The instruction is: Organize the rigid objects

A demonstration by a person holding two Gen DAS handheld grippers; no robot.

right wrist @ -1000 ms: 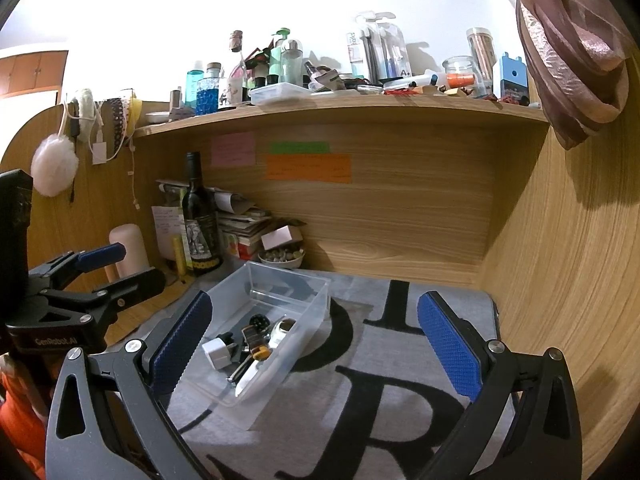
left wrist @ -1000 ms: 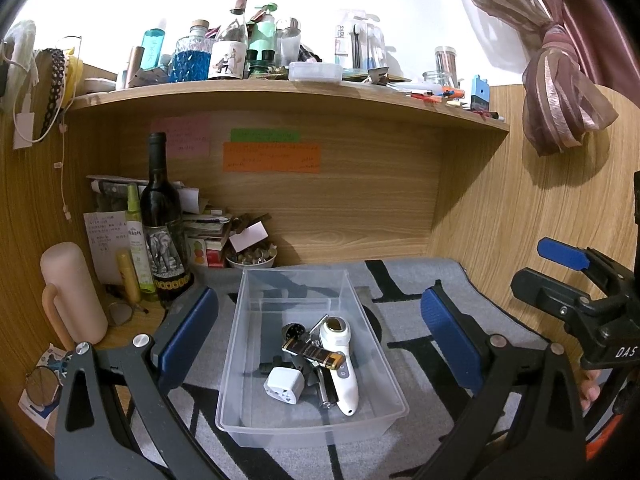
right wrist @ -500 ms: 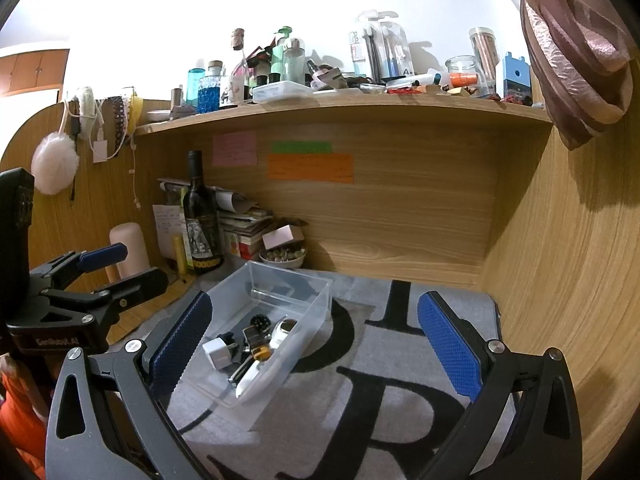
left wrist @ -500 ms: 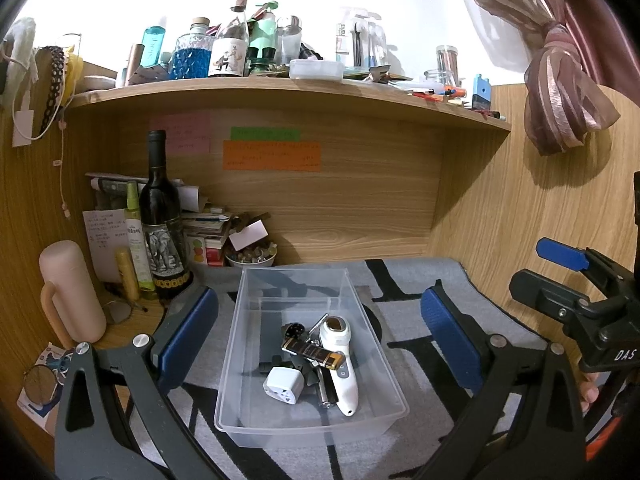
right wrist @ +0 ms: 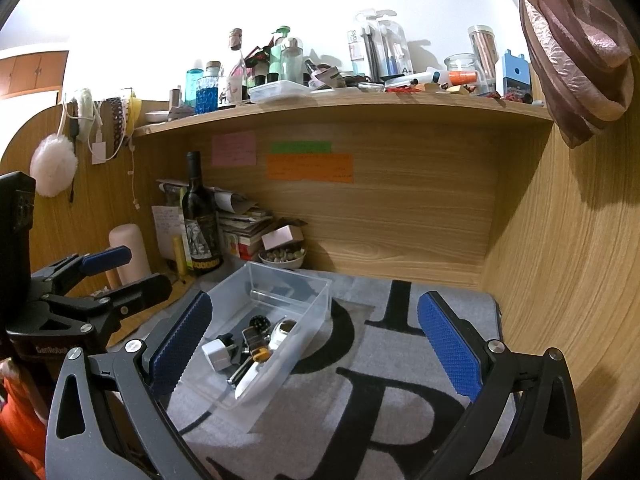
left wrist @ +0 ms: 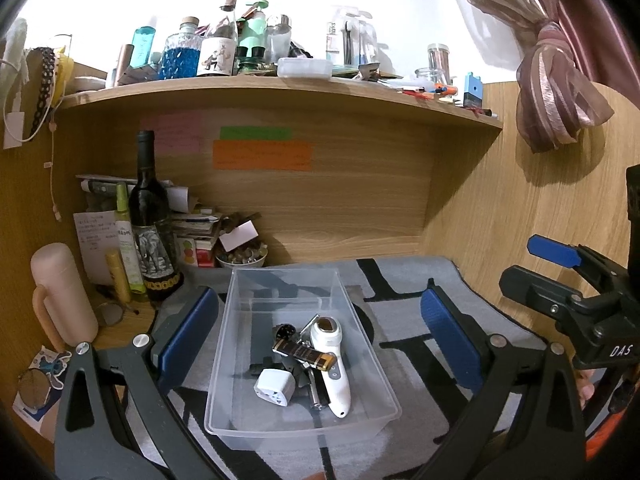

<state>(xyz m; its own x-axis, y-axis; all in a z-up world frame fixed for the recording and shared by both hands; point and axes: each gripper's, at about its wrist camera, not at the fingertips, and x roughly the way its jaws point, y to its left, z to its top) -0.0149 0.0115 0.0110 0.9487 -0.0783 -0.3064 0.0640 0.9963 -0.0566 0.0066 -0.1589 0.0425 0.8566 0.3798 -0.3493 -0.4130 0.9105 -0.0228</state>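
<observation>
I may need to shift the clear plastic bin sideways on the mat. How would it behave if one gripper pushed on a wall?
The bin looks thin-walled, so the wall would probably flex first. It holds only a few small things, like the white handheld device, so it is likely light. The fabric mat may drag at it, so it might pivot.

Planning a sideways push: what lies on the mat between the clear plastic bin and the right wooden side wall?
Only bare grey lettered mat between clear plastic bin and wooden side wall, in the right wrist view.

wood desk nook (left wrist: 360, 200) | cluttered shelf (left wrist: 280, 84) up top | grey lettered mat (right wrist: 380, 380) | pink curtain (left wrist: 552, 92) tied right | white wall (left wrist: 400, 8)
</observation>
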